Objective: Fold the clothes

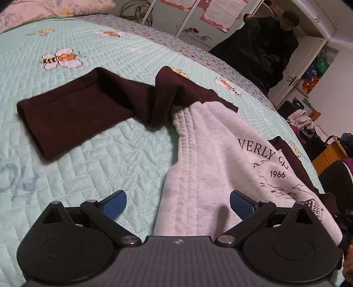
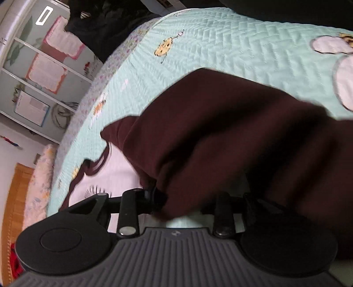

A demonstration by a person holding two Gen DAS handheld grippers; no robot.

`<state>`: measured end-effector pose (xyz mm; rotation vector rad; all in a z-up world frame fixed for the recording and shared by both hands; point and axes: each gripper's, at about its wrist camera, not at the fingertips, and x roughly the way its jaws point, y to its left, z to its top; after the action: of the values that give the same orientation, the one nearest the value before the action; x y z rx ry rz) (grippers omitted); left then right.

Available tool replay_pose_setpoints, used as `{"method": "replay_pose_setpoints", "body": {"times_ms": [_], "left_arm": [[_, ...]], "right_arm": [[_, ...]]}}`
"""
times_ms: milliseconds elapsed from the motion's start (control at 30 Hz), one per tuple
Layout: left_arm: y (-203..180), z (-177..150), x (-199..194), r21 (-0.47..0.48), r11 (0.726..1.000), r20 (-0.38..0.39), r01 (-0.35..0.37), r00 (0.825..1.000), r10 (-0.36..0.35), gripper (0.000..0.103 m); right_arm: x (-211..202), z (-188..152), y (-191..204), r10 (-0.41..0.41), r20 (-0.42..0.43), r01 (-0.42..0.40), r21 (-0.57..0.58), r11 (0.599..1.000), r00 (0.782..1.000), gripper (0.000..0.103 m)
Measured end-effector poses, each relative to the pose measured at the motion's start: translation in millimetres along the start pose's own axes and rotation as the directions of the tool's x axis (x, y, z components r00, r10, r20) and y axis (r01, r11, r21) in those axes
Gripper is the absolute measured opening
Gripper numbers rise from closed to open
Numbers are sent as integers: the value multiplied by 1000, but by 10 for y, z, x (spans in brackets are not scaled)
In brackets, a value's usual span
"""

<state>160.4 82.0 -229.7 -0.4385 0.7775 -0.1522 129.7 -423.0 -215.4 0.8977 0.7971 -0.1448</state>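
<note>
Lying on the quilted bed [image 1: 88,154], the sweatshirt [image 1: 209,159] runs its maroon sleeve [image 1: 72,114] out leftward ahead of the left gripper [image 1: 177,202], jaws spread and empty; the right gripper [image 2: 183,205] pinches the other maroon sleeve [image 2: 231,136], bunched directly in front of it.

right claw [image 2: 185,198] tips buried under blurred maroon sleeve [image 2: 231,136]

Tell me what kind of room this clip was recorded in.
Most likely a home bedroom. A sweatshirt lies on a bed with a quilted bee-print bedspread, a floral pillow sits at its head, and a wardrobe with decorated doors stands behind.
</note>
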Motion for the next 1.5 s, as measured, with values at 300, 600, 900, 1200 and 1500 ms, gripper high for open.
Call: {"method": "replay_pose_setpoints", "body": {"times_ms": [300, 600, 900, 1200, 1500], "left_arm": [[0, -13, 25, 18, 999, 5, 44, 999, -44, 101], [-23, -13, 8, 35, 995, 0, 96, 995, -96, 101], [-41, -18, 81, 41, 992, -22, 122, 992, -121, 102], [-47, -22, 127, 52, 990, -35, 134, 991, -132, 102], [-28, -28, 131, 42, 989, -32, 145, 989, -143, 102]], "right_arm": [[-643, 5, -19, -58, 23, 55, 127, 990, 998, 50], [-141, 189, 1124, 128, 174, 3, -603, 798, 976, 72], [1029, 718, 1262, -17, 18, 25, -832, 554, 1000, 72], [1373, 877, 1032, -32, -111, -70, -799, 598, 993, 72], [1334, 701, 1094, -73, -105, -38, -787, 615, 992, 32]]}}
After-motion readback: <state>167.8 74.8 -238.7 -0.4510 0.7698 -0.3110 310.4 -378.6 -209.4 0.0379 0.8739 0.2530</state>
